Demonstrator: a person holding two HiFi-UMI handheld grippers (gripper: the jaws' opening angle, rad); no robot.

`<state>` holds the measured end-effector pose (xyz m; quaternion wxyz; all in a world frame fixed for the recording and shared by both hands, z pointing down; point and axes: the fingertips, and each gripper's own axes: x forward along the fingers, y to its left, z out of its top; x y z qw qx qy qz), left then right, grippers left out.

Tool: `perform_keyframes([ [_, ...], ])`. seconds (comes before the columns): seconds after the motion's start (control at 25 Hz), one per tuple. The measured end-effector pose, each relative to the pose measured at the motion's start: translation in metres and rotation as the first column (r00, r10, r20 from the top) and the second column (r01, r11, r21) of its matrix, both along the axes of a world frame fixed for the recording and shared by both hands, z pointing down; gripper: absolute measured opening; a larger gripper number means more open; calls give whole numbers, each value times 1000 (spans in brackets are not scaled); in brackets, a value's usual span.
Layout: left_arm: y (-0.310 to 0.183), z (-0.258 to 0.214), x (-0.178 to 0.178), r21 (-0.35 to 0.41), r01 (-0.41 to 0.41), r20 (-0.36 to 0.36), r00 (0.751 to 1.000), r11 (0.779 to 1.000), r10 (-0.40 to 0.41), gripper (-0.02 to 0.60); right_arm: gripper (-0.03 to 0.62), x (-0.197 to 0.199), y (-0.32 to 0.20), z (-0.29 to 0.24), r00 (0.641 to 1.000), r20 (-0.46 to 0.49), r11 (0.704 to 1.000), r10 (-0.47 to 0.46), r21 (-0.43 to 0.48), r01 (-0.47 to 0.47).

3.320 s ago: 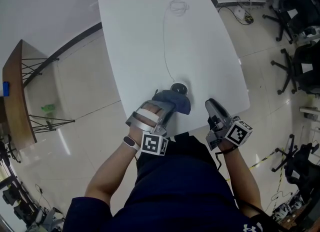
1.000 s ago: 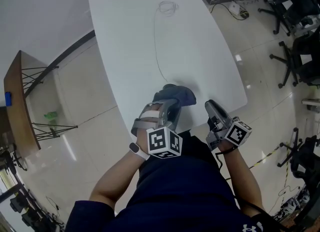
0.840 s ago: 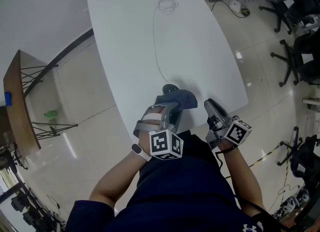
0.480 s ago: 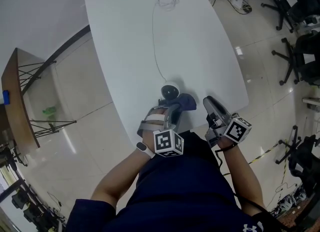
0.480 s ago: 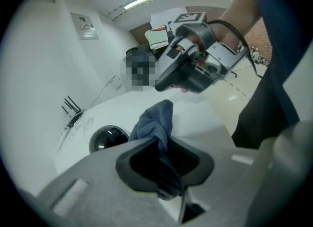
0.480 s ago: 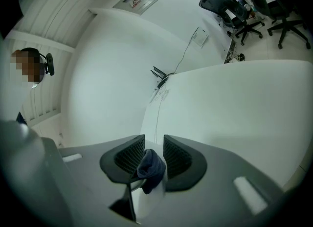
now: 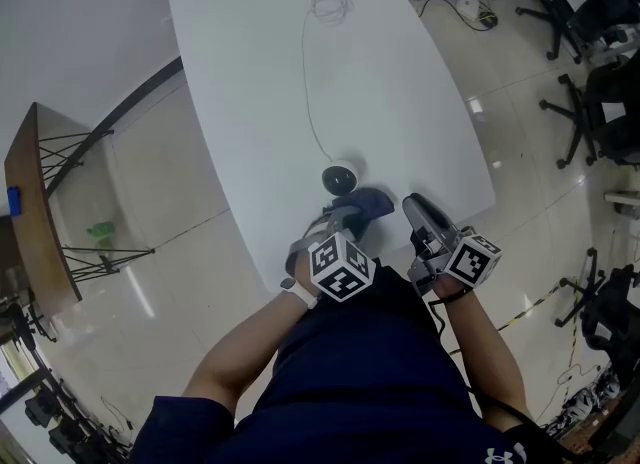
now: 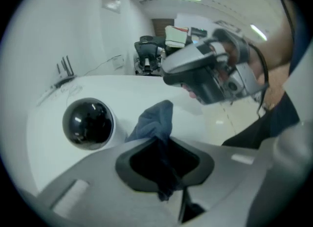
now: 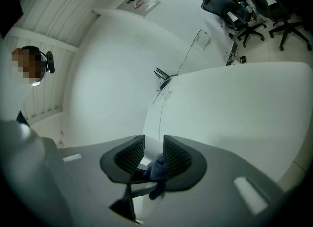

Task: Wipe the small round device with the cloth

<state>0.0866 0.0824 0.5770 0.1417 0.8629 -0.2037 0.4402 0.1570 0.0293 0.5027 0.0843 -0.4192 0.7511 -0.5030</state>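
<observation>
Left gripper [image 8: 161,160] is clamped tight on a dark blue cloth [image 8: 154,121]. The fabric is pinched right between the jaws, and a bunched wad of it sticks out past the tips. That wad sits down on the white table [image 7: 400,102], right by the near edge.

The small dome camera [image 8: 88,123] has a glossy black dome in a white round housing. It stands upright on the table just beside the cloth, on the far-left side of it from the head view. The two are really close, but I can't tell if the cloth actually touches the housing. The dome itself is uncovered and in plain sight.

Right gripper [image 9: 154,155] has its jaws parted, with white tabletop showing through the gap. A little scrap of dark blue shows low in that gap, up against one jaw. I can't say whether it's touching the pad or just lying behind it. From the head view this gripper sits just right of the cloth, near the table's edge, angled toward it.

A thin cable [image 7: 305,82] runs from the camera up the length of the table to a small coil at the far end. Off the table there are black office chairs [image 7: 585,102] on the right and a wooden side table [image 7: 25,222] on the left, on the shiny tile floor.
</observation>
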Motion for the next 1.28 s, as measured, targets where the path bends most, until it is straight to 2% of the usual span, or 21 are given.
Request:
perform_keyframes([
  [0.08, 4, -14, 5, -130, 91, -137, 985, 987, -109, 66, 125, 3, 5, -4, 1000, -5, 1000, 11, 14, -11],
  [0.16, 5, -37, 9, -240, 153, -259, 942, 959, -215, 66, 125, 9, 10, -8, 1000, -7, 999, 18, 28, -18],
  [0.2, 4, -50, 9, -274, 167, -309, 917, 947, -251, 66, 126, 11, 13, -11, 1000, -1, 999, 10, 37, -10],
  [0.28, 1, -76, 6, -306, 162, -404, 870, 938, -282, 66, 129, 8, 20, -18, 998, 43, 997, -42, 59, 40],
  [0.36, -3, -103, 4, -331, 136, -505, 810, 934, -297, 66, 159, -2, 26, -30, 984, 119, 988, -133, 96, 122],
  [0.48, -8, -143, -2, -364, 82, -638, 704, 928, -313, 66, 292, -24, 35, -49, 947, 188, 959, -261, 159, 233],
  [0.6, -6, -168, -6, -387, 14, -722, 618, 922, -312, 66, 327, -49, 41, -66, 905, 235, 929, -354, 203, 310],
  [0.72, 3, -175, -5, -443, -56, -762, 548, 895, -344, 66, 319, -71, 50, -81, 848, 314, 899, -428, 241, 364],
  [0.8, 7, -174, -7, -497, -86, -777, 488, 863, -399, 64, 207, -77, 54, -86, 823, 356, 894, -441, 255, 369],
  [0.88, 7, -171, -12, -551, -93, -776, 421, 829, -469, 64, 154, -78, 54, -84, 822, 375, 901, -428, 248, 355],
  [0.92, 6, -169, -16, -571, -84, -771, 398, 817, -498, 64, 124, -77, 54, -82, 830, 373, 907, -415, 239, 346],
  [0.96, 4, -166, -19, -584, -65, -763, 385, 810, -519, 84, 100, -76, 52, -79, 842, 362, 914, -399, 228, 335],
  [1.0, 1, -162, -23, -589, -33, -754, 383, 808, -534, 95, 98, -75, 49, -75, 861, 340, 923, -377, 216, 319],
  [1.12, -14, -152, -41, -554, 103, -730, 417, 826, -541, 156, 95, -61, 29, -64, 945, 197, 958, -260, 176, 227],
  [1.2, -31, -147, -57, -492, 210, -715, 456, 845, -530, 158, 95, -51, 12, -58, 980, 87, 974, -177, 156, 162],
  [1.28, -51, -140, -73, -389, 331, -678, 529, 860, -511, 156, 97, -49, -3, -58, 992, 30, 982, -125, 148, 119],
])
